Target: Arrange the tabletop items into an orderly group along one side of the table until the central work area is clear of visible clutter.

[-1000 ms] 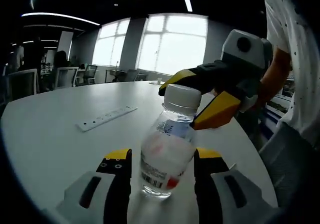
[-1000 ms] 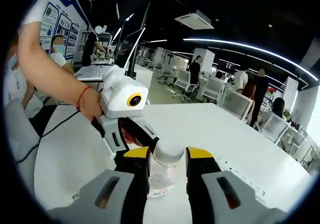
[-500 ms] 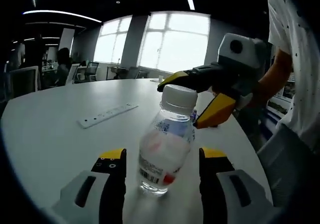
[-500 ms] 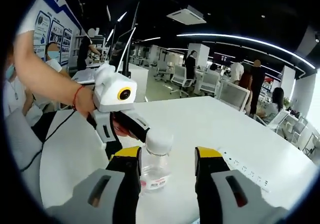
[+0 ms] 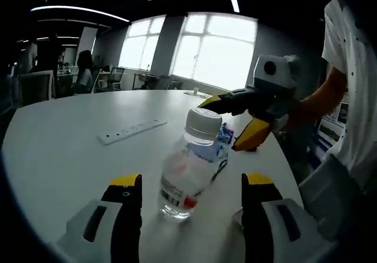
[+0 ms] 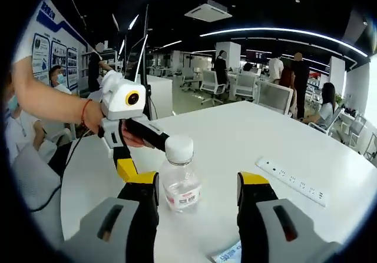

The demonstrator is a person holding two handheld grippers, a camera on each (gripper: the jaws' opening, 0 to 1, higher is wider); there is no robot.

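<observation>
- The bottle (image 5: 191,164) stands upright on the white table (image 5: 59,151), between the left gripper's (image 5: 192,186) jaws and a little ahead of their tips; the jaws are spread wide and touch nothing.
- In the right gripper view the same bottle (image 6: 179,177) sits between the right gripper's (image 6: 197,186) jaws, closer to the left one, with clear gaps on both sides, so these jaws are spread and empty too.
- The two grippers face each other across the bottle: the right gripper shows beyond the cap in the left gripper view, the left gripper (image 6: 126,130) beyond it in the right gripper view, held by a hand (image 6: 94,119).
- A power strip (image 5: 132,131) lies well ahead and to the left of the left jaws; in the right gripper view it (image 6: 291,180) lies off to the right of the jaws.
- A small blue-printed packet (image 5: 224,136) lies just behind the bottle.
- Judged step: the bottle stands free, with neither gripper holding it.
- The next move likely calls for one gripper to close squarely on the bottle's body, or to go for the power strip and bring it alongside.
</observation>
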